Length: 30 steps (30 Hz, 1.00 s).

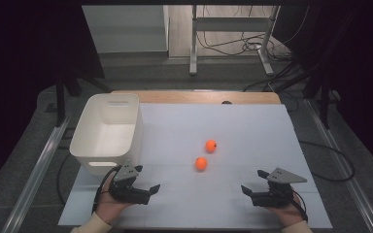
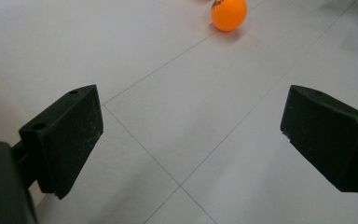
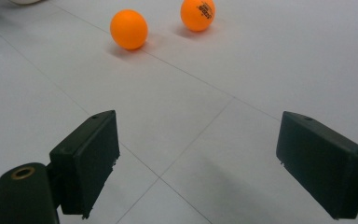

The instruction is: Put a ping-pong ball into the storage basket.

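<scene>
A: Sitting idle at the near edge of the table [image 1: 272,121], both tools. Left gripper [image 1: 144,183] low at the front left, just in front of the white bin [image 1: 108,132]; right gripper [image 1: 252,183] at the front right. Jaws on each stand wide apart, nothing between them. The left gripper view and the right gripper view both confirm bare white surface in the gap.

B: And the balls?

A: Two orange ones, mid-table, close together but not touching. The nearer ball [image 1: 201,163] lies ahead of both grippers, roughly between them. The farther ball [image 1: 211,145], the one with dark print on it, sits just behind and slightly right of it. Both well apart from the bin.

B: Anything in the bin?

A: Its inside looks bare from the high view, as far as can be seen.

B: So progress?

A: My reading: the work looks like moving balls into the bin, and none of it is done. Neither ball is touched or gripped. Everything remains: reach, close on a ball, carry it left, release over the bin, then the second.
</scene>
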Each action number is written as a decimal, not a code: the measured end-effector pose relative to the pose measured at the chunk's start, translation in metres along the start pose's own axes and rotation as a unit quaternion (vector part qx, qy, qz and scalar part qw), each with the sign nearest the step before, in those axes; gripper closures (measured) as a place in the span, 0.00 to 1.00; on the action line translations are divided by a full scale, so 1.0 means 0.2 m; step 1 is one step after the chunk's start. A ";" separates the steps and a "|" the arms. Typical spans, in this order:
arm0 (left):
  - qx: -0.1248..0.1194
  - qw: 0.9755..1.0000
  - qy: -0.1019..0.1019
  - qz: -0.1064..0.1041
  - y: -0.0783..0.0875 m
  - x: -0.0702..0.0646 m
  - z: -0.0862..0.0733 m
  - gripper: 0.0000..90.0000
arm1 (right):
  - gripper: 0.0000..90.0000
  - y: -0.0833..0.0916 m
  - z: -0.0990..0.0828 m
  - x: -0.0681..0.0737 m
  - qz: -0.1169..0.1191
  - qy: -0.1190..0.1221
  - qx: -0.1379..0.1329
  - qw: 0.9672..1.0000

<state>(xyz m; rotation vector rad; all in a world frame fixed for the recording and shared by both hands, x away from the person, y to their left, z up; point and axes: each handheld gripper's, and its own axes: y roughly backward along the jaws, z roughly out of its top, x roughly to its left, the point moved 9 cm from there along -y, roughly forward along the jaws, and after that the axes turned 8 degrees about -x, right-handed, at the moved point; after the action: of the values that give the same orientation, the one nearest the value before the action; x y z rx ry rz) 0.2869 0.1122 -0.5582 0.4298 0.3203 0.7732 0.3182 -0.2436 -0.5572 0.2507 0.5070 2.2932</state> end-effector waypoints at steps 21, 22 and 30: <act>-0.011 1.000 0.000 -0.019 -0.03 -0.05 0.09 0.08 | 0.16 0.00 0.01 0.00 -0.003 0.007 0.000 1.000; -0.011 1.000 -0.001 -0.020 -0.04 -0.05 0.09 0.08 | 0.16 0.00 0.01 0.00 -0.003 0.006 -0.002 1.000; -0.012 1.000 -0.007 -0.023 -0.05 -0.06 0.13 0.08 | 0.16 0.00 0.00 0.00 -0.003 0.006 0.000 1.000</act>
<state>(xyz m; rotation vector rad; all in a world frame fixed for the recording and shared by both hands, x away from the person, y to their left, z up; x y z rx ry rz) 0.2954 0.0901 -0.5389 0.4027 0.3067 0.7277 0.3185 -0.2431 -0.5569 0.2342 0.5126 2.2901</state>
